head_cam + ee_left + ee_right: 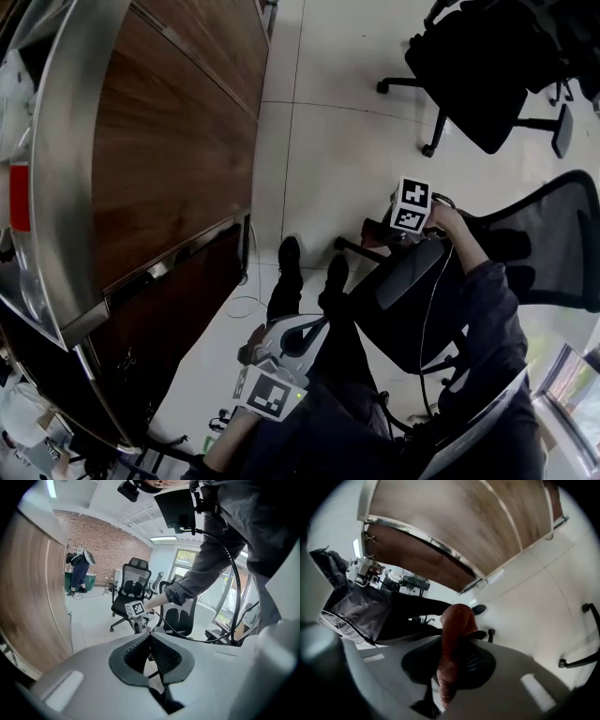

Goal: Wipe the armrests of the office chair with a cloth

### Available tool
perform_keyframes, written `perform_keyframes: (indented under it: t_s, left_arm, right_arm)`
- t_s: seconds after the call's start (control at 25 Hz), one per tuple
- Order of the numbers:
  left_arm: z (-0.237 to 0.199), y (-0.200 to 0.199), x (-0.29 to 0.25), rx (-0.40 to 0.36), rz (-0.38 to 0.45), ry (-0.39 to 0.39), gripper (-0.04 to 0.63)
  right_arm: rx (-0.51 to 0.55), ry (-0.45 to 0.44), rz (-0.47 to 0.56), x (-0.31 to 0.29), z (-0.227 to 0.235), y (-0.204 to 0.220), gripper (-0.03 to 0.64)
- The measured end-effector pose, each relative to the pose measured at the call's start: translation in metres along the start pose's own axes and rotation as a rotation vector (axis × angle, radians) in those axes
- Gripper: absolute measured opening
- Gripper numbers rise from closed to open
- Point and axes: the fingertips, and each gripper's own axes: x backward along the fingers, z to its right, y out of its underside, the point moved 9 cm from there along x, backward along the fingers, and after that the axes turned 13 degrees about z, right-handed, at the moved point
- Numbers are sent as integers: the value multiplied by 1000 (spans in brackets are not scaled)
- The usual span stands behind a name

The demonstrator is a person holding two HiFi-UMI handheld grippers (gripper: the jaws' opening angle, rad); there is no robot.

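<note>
Wooden desk (169, 141) at left, mesh office chair (553, 244) at right. Right gripper (450, 658) fingers are clenched on the rust-red cloth (457, 620), near the grey armrest (412, 270). Left gripper (151, 641) fingers are closed and empty. Advice: press cloth flat, stroke lengthwise, cover edges.

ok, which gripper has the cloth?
The right gripper: a rust-red cloth is clamped between its jaws. The left gripper holds nothing, and its jaw tips are together.
</note>
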Motion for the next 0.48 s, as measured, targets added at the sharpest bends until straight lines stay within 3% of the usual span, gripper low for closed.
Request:
perform_keyframes:
  t_s: [0.16,0.4,0.48]
  left_arm:
    - [0,-26,0,-77,40,8,15]
    - [37,-77,0,-178,88,12,15]
    - [55,-93,-5,-201,102,33,15]
  right_arm:
    - [7,132,361,69,-65,3,57]
    - [-132,445,1055,147,-206,64,57]
    - [-168,578,1241,164,-260,85,57]
